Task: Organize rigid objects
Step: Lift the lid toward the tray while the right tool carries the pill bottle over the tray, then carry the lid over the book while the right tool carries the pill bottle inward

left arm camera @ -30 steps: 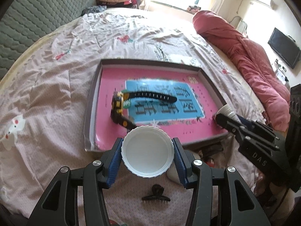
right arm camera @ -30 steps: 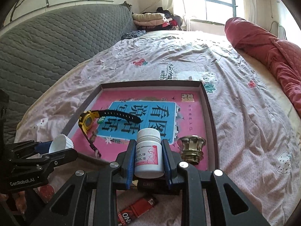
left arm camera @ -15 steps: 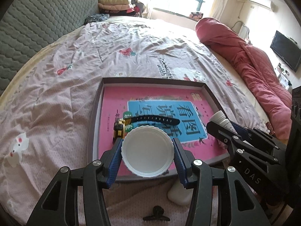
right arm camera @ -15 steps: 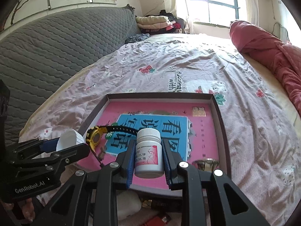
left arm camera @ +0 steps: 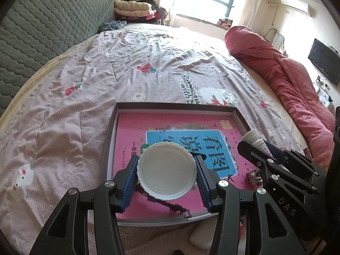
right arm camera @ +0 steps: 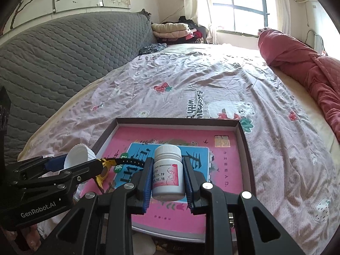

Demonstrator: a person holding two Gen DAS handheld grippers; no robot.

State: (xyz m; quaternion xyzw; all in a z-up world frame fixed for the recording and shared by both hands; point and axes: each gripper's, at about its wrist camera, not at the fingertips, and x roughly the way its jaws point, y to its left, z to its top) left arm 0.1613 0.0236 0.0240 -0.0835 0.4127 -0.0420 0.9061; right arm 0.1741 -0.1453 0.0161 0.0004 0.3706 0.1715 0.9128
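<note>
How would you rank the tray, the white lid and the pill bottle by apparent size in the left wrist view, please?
1. Tray: largest by far.
2. White lid: held close to the camera in the left gripper, so it may look bigger than it is.
3. Pill bottle: smallest, though only partly visible.

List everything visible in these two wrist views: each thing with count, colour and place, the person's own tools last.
white lid: 1, white, clamped in left claw above the tray
pill bottle: 1, white with pink label, upright in right claw
tray: 1, dark rim, pink and blue floor, on the bed
watch: 1, yellow with black strap, in the tray
bedsheet: 1, pale pink, printed
quilt: 1, red, rolled along the bed's right
left claw: 1, black with blue pads
right claw: 1, black with blue pads
</note>
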